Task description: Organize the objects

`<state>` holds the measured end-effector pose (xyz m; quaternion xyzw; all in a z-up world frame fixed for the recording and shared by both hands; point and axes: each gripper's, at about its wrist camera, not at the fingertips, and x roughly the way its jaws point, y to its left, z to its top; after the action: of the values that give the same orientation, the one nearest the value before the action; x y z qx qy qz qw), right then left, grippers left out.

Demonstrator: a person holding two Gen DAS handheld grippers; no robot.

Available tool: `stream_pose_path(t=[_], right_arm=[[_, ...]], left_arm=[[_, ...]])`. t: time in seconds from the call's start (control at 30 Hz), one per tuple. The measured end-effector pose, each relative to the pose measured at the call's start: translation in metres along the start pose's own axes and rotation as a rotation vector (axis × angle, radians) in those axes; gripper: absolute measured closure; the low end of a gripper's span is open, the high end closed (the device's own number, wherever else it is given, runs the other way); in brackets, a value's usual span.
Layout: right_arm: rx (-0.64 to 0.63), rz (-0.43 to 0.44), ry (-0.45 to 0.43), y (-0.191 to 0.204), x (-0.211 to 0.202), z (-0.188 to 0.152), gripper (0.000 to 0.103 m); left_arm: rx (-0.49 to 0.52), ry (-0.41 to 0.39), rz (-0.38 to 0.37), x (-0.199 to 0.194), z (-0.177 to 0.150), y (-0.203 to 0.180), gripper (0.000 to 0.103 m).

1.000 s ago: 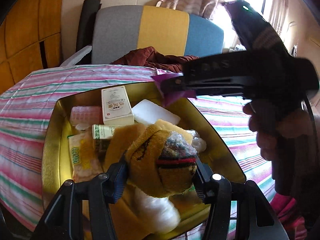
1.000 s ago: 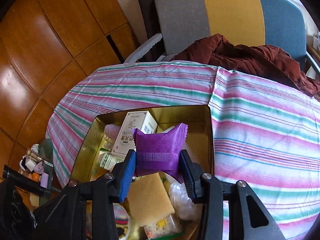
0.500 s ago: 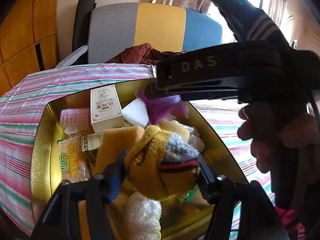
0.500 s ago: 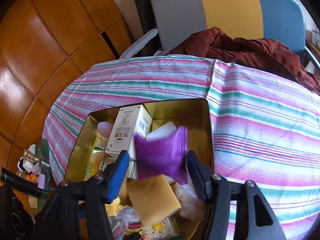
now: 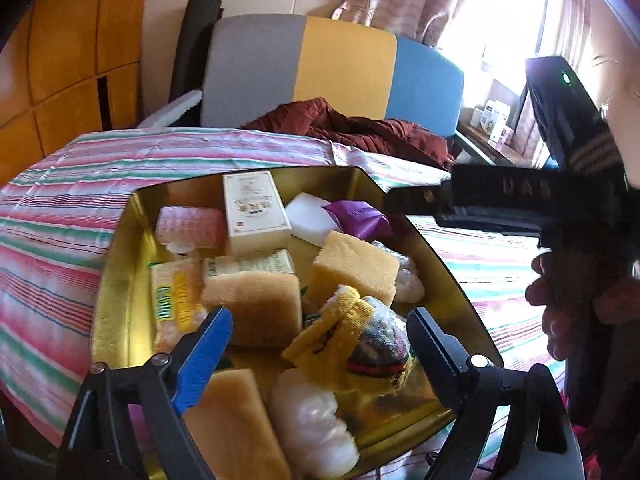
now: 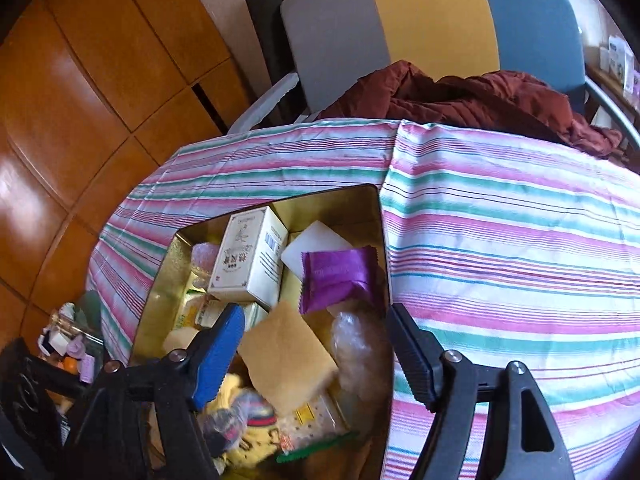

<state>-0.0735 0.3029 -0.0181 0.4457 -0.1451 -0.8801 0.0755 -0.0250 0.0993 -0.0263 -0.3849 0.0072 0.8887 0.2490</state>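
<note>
Jaws of my left gripper [image 5: 318, 340] were opening, the yellow sock [image 5: 344, 340] loose between them. My right gripper [image 6: 314, 344] was likewise opening, gripping nothing, above the gold tin [image 6: 160, 292].

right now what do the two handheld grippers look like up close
Both are black plastic. The left gripper has one blue ribbed pad and one black, with silver pivot screws. The right gripper matches; its body shows embossed letters and a green light.
</note>
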Motion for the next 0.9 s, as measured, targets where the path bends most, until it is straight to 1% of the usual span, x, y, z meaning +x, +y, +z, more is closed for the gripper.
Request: stream_pose_path(t=[0.1,0.17,0.23,0.3,0.43,0.5,0.6,0.73,0.83,0.87,0.9], right_arm=[[-0.016,-0.038,-0.020,0.002,-0.007,-0.007,0.028],[-0.013,-0.054,-0.034,0.002,-0.013,-0.013,0.026],[-0.016,-0.075,-0.050,0.003,-0.019,-0.020,0.022],[-0.027,-0.100,-0.067,0.006,-0.024,-0.027,0.022],[-0.058,-0.164,-0.109,0.016,-0.036,-0.044,0.021],[-0.074,-0.199,-0.130,0.021,-0.041,-0.053,0.021],[-0.085,-0.250,-0.165,0.027,-0.048,-0.064,0.021],[-0.086,-0.265,-0.177,0.031,-0.052,-0.075,0.021],[-0.088,-0.261,-0.171,0.034,-0.051,-0.080,0.021],[-0.090,-0.258,-0.169,0.035,-0.051,-0.082,0.021],[-0.093,-0.256,-0.167,0.037,-0.050,-0.083,0.021]], left_arm=[[-0.020,-0.023,0.012,-0.011,-0.001,0.008,0.012],[-0.032,-0.042,0.039,-0.020,-0.002,0.013,0.006],[-0.043,-0.062,0.069,-0.029,-0.003,0.018,0.005],[-0.055,-0.075,0.109,-0.036,-0.003,0.023,0.000],[-0.086,-0.080,0.145,-0.048,-0.003,0.029,0.000],[-0.091,-0.090,0.158,-0.052,-0.004,0.027,0.000],[-0.083,-0.105,0.203,-0.059,-0.005,0.021,0.000],[-0.077,-0.144,0.253,-0.068,-0.007,0.013,0.000],[-0.082,-0.143,0.335,-0.069,-0.008,0.008,0.000],[-0.083,-0.139,0.343,-0.069,-0.009,0.007,0.000],[-0.085,-0.133,0.335,-0.069,-0.009,0.007,0.000]])
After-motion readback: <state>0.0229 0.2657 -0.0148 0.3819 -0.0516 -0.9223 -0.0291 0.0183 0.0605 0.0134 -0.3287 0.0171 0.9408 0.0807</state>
